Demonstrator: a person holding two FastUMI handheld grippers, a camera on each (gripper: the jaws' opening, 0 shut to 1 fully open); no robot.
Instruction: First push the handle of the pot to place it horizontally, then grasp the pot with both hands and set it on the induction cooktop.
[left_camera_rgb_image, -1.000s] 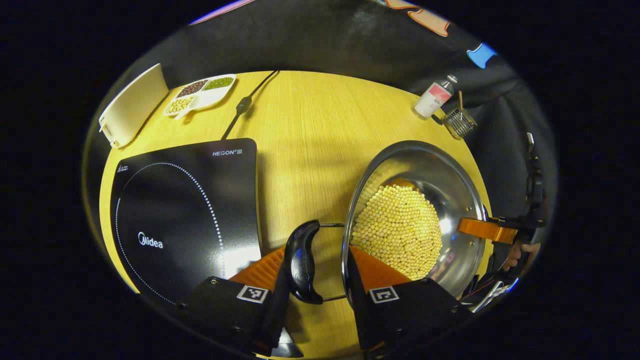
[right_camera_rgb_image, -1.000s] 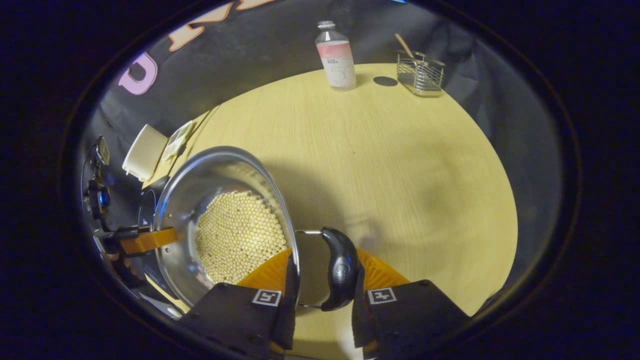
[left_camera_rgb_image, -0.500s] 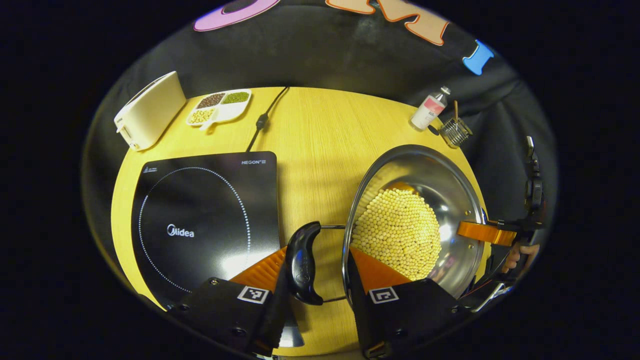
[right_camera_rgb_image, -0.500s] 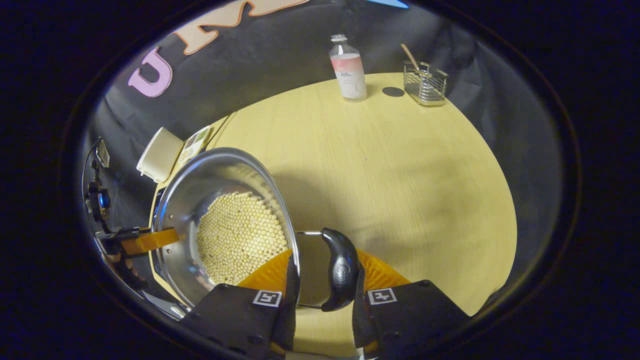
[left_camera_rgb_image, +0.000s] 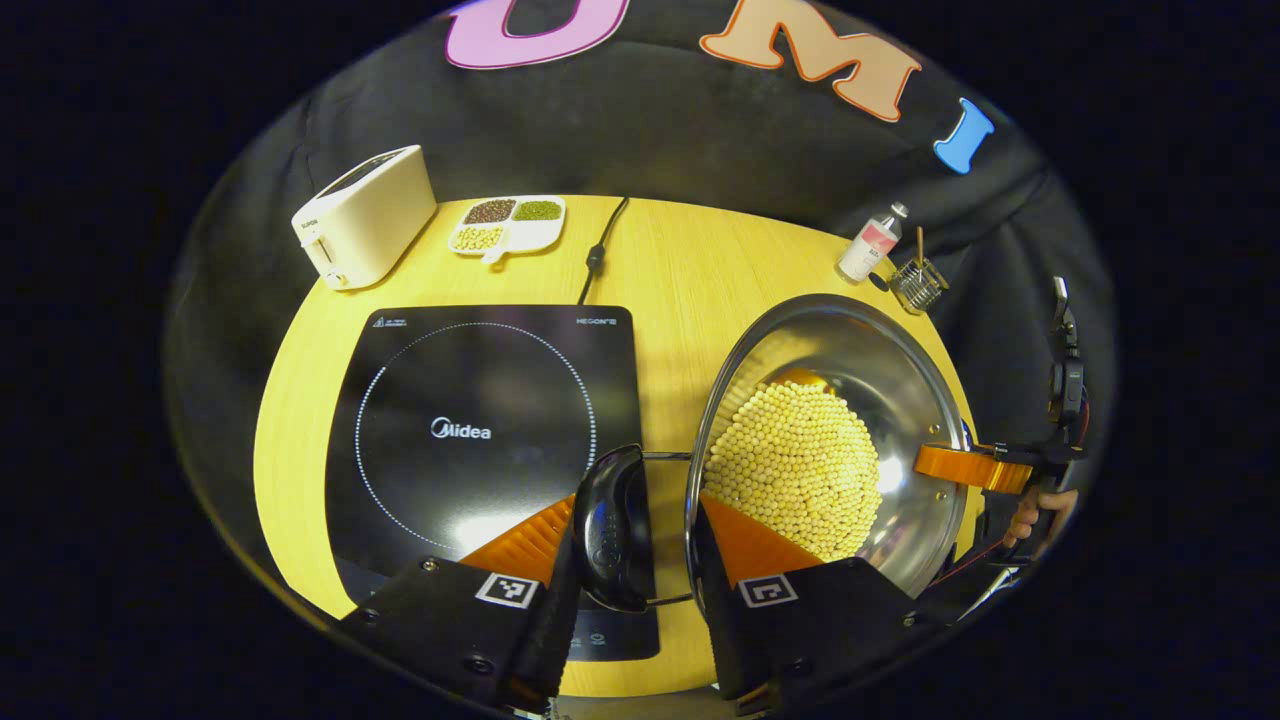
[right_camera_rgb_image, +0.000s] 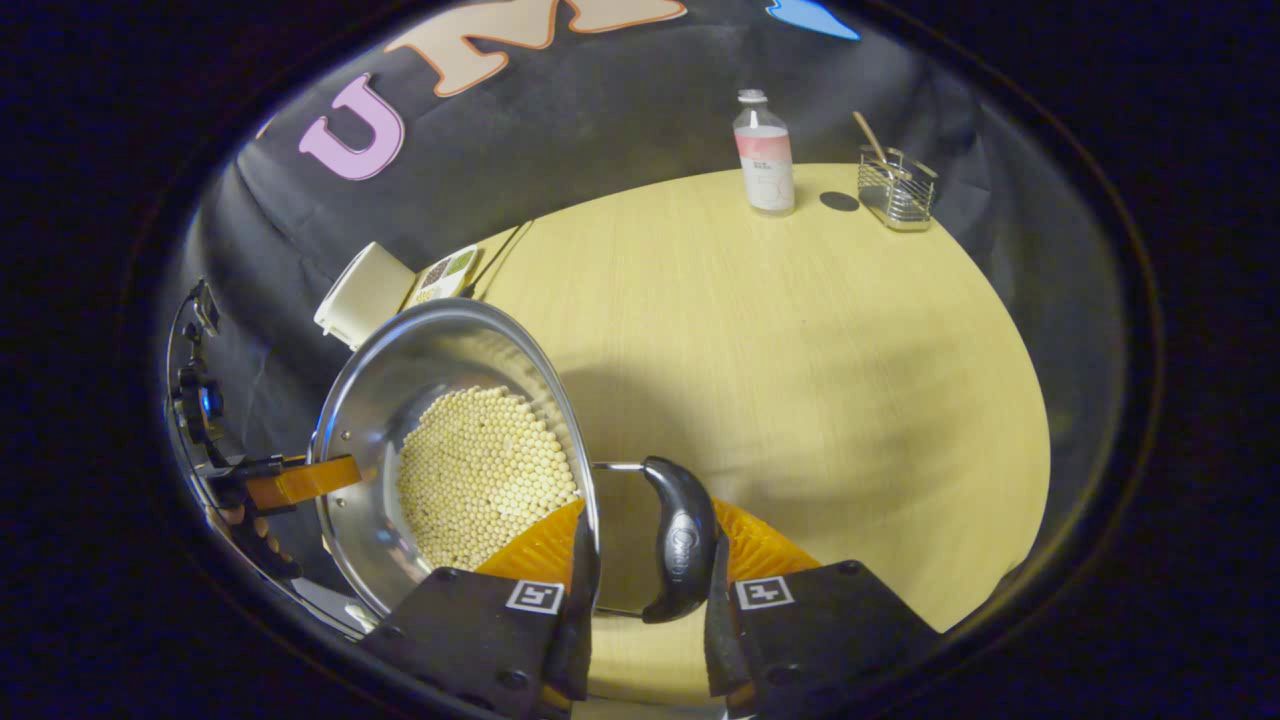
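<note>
Left gripper (left_camera_rgb_image: 628, 530): jaws clenched over the pot's near handle (left_camera_rgb_image: 608, 528) and rim, one finger outside, one inside the pot.
Right gripper (right_camera_rgb_image: 640, 545): jaws clenched the same way on the opposite handle (right_camera_rgb_image: 678, 538).
Pot (left_camera_rgb_image: 880, 370): steel, full of pale beans (left_camera_rgb_image: 795, 468), held between both grippers.
Induction cooktop (left_camera_rgb_image: 480, 430): on the worktop (left_camera_rgb_image: 700, 270), just beside and partly under the left jaws.
Far from the jaws: toaster (left_camera_rgb_image: 362, 214), divided dish (left_camera_rgb_image: 507, 224), bottle (right_camera_rgb_image: 764, 153), wire holder (right_camera_rgb_image: 895, 187).
</note>
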